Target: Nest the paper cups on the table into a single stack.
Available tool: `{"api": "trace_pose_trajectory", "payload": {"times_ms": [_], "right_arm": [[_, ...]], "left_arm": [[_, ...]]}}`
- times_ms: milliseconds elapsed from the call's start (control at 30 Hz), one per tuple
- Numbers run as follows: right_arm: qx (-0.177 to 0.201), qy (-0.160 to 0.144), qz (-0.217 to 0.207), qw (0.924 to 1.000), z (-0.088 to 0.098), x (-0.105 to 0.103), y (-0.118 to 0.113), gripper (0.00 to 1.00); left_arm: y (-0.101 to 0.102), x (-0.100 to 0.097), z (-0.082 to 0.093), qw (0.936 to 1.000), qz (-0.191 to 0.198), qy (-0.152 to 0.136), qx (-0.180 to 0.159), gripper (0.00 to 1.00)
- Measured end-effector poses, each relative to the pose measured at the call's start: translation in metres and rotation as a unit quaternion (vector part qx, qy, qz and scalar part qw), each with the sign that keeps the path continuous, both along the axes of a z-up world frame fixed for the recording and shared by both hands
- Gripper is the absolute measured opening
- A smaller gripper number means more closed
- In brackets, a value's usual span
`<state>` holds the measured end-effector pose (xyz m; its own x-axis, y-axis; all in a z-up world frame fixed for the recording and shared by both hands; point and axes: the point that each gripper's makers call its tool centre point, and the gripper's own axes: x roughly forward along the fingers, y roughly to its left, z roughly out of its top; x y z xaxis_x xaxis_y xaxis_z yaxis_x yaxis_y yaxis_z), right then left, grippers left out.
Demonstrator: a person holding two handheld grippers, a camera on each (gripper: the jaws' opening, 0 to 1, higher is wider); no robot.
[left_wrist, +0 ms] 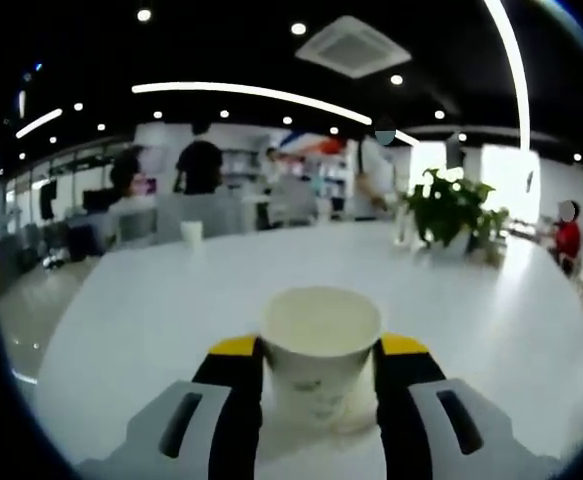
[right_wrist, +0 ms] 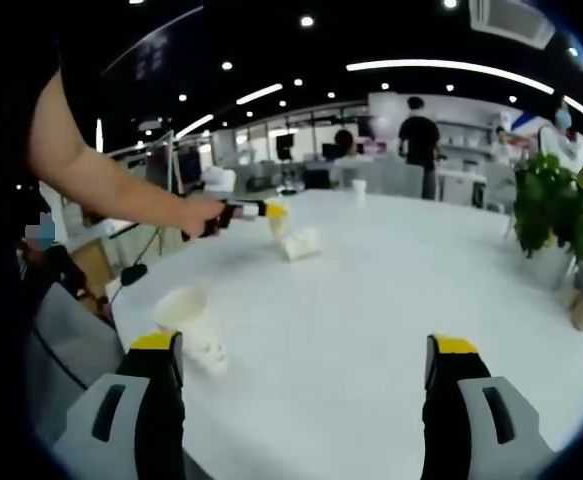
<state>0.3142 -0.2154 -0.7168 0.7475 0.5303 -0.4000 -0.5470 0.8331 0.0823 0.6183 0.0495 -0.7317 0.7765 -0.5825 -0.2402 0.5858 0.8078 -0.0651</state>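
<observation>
A wide white round surface (left_wrist: 151, 300) carries everything and spreads across both views. In the left gripper view, a potted plant (left_wrist: 453, 208) stands toward the far right of the surface, and a small paper cup (left_wrist: 191, 232) stands upright near the far edge.

The left tool (left_wrist: 319, 352) has its yellow-tipped jaws pressed against the two sides of a cream paper cup (left_wrist: 320, 350), pinching it upright, mouth open to the top. In the right gripper view this same tool reaches in from the left, carried by a person's hand (right_wrist: 199, 215), and the pinched cup hangs just above the surface, beside another white cup (right_wrist: 302, 244) lying on its side.

The right tool (right_wrist: 306, 365) has its jaws spread wide with nothing between them. Just beside its left jaw, near the surface's edge, an upright paper cup (right_wrist: 189, 322) stands on the surface, outside the jaws.
</observation>
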Motion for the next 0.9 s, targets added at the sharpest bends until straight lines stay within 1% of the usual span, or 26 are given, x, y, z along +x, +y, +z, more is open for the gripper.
{"api": "trace_pose_trajectory", "payload": {"times_ms": [200,367,567,767,900], "right_arm": [[0.000,-0.001,0.000,1.0000,0.001,0.000,0.000,0.99],[0.001,-0.003,0.001,1.0000,0.003,0.001,0.001,0.99],[0.002,-0.006,0.003,1.0000,0.005,0.001,0.003,0.99],[0.003,-0.006,0.004,1.0000,0.004,0.001,0.003,0.99],[0.005,-0.007,0.005,0.9999,0.005,0.001,0.004,0.99]], "left_arm": [[0.001,0.000,0.008,1.0000,0.002,-0.005,-0.005,0.41],[0.003,0.000,0.011,1.0000,0.000,-0.006,0.000,0.41],[0.003,0.001,0.022,0.9999,0.000,-0.011,-0.004,0.41],[-0.002,-0.007,0.031,0.9998,-0.008,-0.015,-0.007,0.41],[-0.010,-0.015,0.038,0.9995,-0.023,-0.020,-0.007,0.41]]}}
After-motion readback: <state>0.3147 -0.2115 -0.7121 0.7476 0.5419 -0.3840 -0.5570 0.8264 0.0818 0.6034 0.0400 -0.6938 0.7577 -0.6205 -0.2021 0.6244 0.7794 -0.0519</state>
